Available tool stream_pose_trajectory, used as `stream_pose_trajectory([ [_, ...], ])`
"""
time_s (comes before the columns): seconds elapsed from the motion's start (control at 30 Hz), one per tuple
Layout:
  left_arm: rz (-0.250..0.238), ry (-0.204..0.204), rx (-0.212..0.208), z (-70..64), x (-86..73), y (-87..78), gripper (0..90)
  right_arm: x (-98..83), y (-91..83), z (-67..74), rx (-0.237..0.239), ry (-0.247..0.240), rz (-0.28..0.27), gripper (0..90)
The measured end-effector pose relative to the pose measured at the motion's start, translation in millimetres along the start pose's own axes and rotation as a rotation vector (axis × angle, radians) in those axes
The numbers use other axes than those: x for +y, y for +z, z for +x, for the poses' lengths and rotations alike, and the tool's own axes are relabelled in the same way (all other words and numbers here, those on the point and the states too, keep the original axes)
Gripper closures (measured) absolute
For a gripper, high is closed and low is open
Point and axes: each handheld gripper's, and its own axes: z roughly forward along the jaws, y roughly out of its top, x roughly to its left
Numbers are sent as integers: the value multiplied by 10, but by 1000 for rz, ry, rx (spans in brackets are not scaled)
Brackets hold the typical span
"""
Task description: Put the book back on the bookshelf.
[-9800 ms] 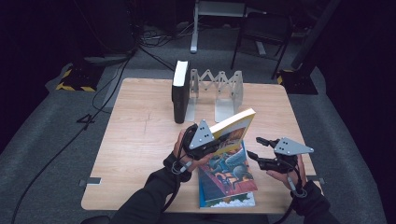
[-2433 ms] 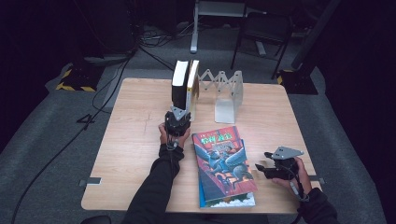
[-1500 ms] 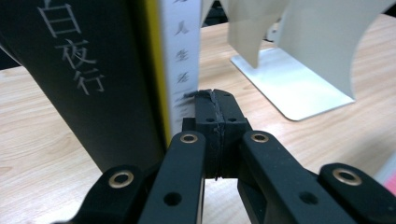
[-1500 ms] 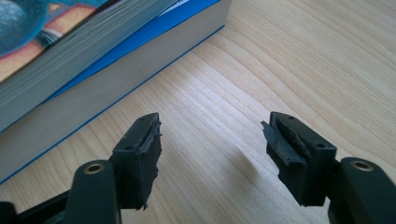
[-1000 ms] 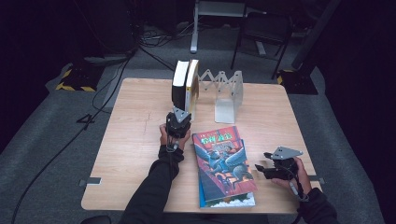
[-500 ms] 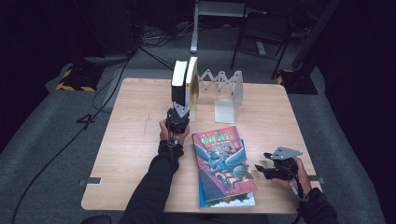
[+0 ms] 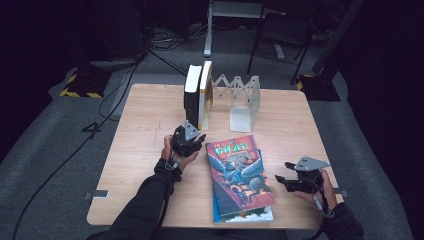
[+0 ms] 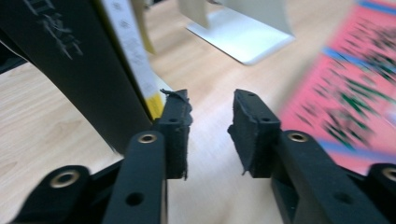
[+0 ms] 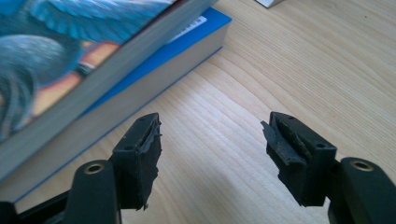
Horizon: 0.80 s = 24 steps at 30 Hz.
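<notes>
- You have four books in all.
- Two of them stand upright side by side at the far end of the rack: a black book (image 7: 191,97) and a yellow-edged book (image 7: 205,95).
- Two lie flat in a stack: a picture-cover book (image 7: 239,170) on top of a blue book (image 7: 218,212).
- You have one metal expanding book rack (image 7: 240,100).
- You have one wooden table (image 7: 140,130).
- You hold two grippers: the left gripper (image 7: 192,141) and the right gripper (image 7: 280,180).
</notes>
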Motion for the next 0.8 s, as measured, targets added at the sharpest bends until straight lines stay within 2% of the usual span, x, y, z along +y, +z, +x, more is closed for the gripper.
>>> stream_pose_trajectory([
  [0.13,16,37,-85,-81,-123,-232,568,15,-86,61,8,-5,-7,360],
  [0.2,40,73,-138,-129,-195,-344,527,24,-141,84,19,4,-23,361],
  [0.3,70,115,-190,-204,-305,-473,487,30,-204,122,43,7,-35,376],
  [0.33,70,115,-190,-204,-305,-473,466,30,-204,122,43,7,-35,376],
  [0.37,85,125,-208,-231,-347,-504,446,40,-247,167,53,-7,-24,370],
  [0.43,123,154,-218,-306,-444,-570,438,41,-271,191,62,-11,-21,365],
  [0.5,149,170,-253,-377,-542,-631,410,26,-335,254,72,-20,-9,366],
  [0.6,179,180,-272,-438,-659,-647,381,-33,-429,313,90,-41,3,413],
  [0.7,196,159,-287,-437,-719,-627,356,-107,-519,336,129,0,-29,450],
  [0.8,206,145,-302,-461,-735,-617,311,-123,-545,423,172,-48,-30,477],
])
